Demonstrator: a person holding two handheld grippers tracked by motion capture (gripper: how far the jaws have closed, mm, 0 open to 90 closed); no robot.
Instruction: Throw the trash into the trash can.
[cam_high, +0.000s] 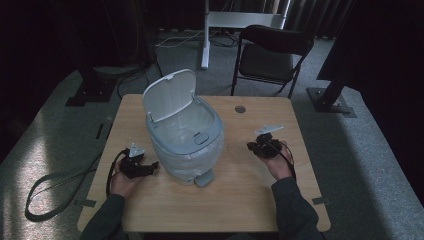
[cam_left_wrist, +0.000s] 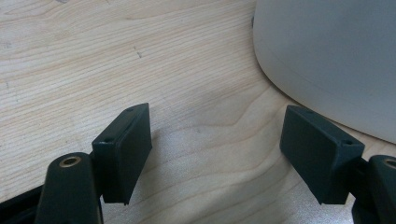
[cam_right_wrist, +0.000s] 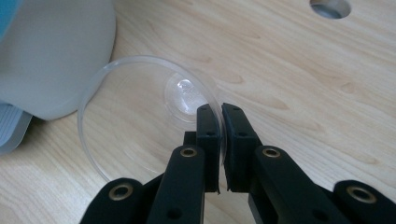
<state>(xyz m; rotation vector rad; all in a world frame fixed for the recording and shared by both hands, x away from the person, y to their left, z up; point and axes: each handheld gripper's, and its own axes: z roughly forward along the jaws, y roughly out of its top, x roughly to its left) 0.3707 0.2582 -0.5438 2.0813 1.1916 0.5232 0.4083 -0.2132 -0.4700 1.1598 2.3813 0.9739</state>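
Clear plastic cup lying on its side on the bench, just right of the open-lidded bin. Right gripper jaws pinched on the cup's rim; left gripper jaws wide, empty. Grasp done; lift and drop into bin outstanding.

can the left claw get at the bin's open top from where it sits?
Probably yes. The left claw rests open on the table beside the bin, nothing between its jaws. The lid is tipped back, so the opening looks free from above. It would have to rise over the wall first.
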